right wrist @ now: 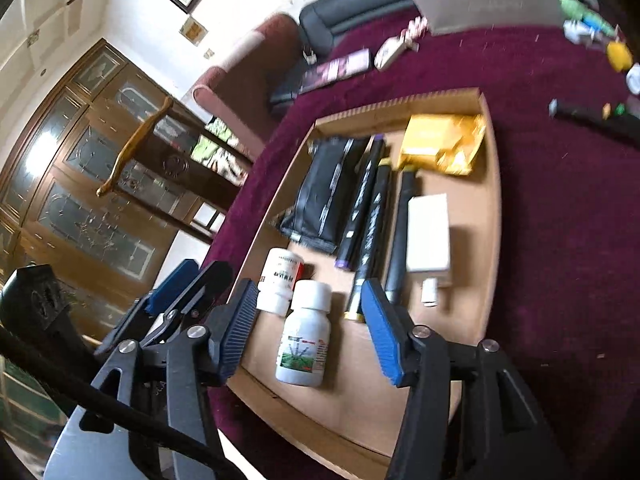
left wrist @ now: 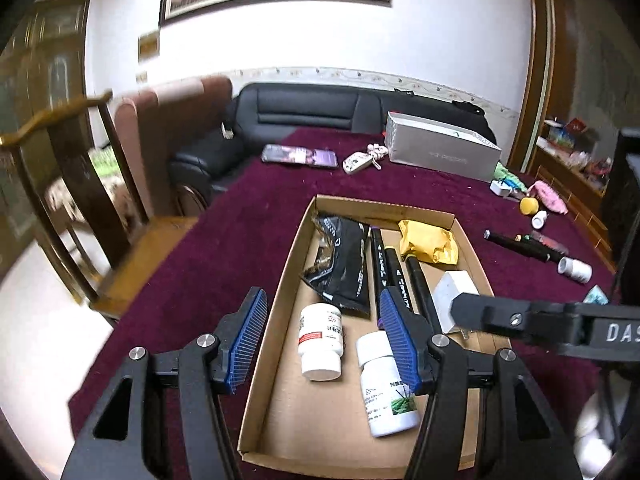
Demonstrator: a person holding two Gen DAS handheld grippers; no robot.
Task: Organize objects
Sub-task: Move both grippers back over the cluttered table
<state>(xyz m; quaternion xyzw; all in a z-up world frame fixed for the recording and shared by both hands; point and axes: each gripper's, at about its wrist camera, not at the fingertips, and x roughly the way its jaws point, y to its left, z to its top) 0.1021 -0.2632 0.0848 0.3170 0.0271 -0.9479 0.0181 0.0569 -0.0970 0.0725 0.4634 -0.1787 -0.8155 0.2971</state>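
Cardboard tray (left wrist: pixel 280 292) on maroon tabletop (left wrist: pixel 224 232), already holding bottles, markers and pouches; loose markers (left wrist: pixel 516 245) and small white bottle (left wrist: pixel 576 270) still out on cloth, long axes slanting, well right of tray. Right tongs (right wrist: pixel 308 330) nearer, spread wide, empty; left tongs (left wrist: pixel 324 340) likewise wide and empty over tray.

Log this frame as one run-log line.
left gripper: open, empty | right gripper: open, empty, above green-label bottle | cardboard tray: two bottles, markers, black pouch, yellow packet, white charger | outside: more markers
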